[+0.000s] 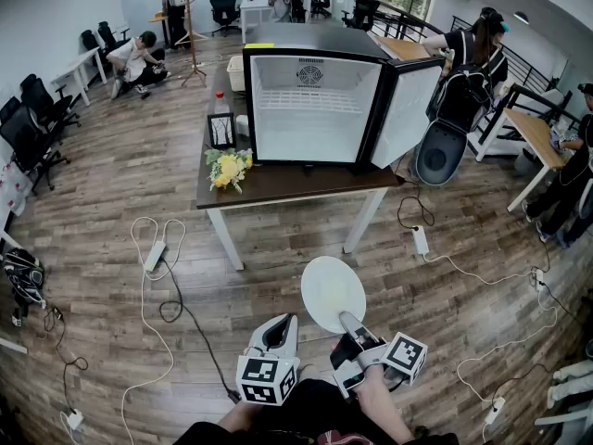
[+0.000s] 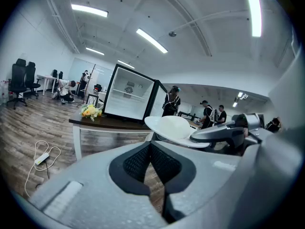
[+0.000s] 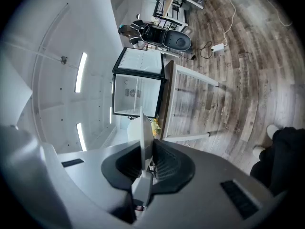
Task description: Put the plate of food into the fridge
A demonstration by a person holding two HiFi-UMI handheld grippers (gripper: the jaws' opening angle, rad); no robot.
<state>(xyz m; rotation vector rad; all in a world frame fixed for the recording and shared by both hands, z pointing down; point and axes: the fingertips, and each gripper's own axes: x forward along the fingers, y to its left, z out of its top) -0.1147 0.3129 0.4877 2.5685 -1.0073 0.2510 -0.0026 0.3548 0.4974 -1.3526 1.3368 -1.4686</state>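
**Head view.**
- Fridge (image 1: 315, 100): on the desk (image 1: 278, 185), door (image 1: 408, 109) swung open to the right, white inside.
- Flowers (image 1: 229, 167): on the desk, left of the fridge.
- Plate (image 1: 332, 290): white, in the air above the wood floor (image 1: 111, 184), well short of the desk.
- Right gripper (image 1: 350, 323): on the plate's near rim.
- Left gripper (image 1: 283, 324): just left of the plate, apart from it.
- Cables (image 1: 157, 248): loose on the floor.

**Left gripper view.**
- Jaws together at the tips, nothing between them.
- The plate (image 2: 171, 126) is ahead to the right, with the right gripper (image 2: 224, 133) at its rim.
- The fridge (image 2: 128, 99) stands beyond.

**Right gripper view.**
- Jaws clamped on the plate's (image 3: 145, 132) rim, the plate seen edge-on between the pads.
- The open fridge (image 3: 138, 87) lies ahead.
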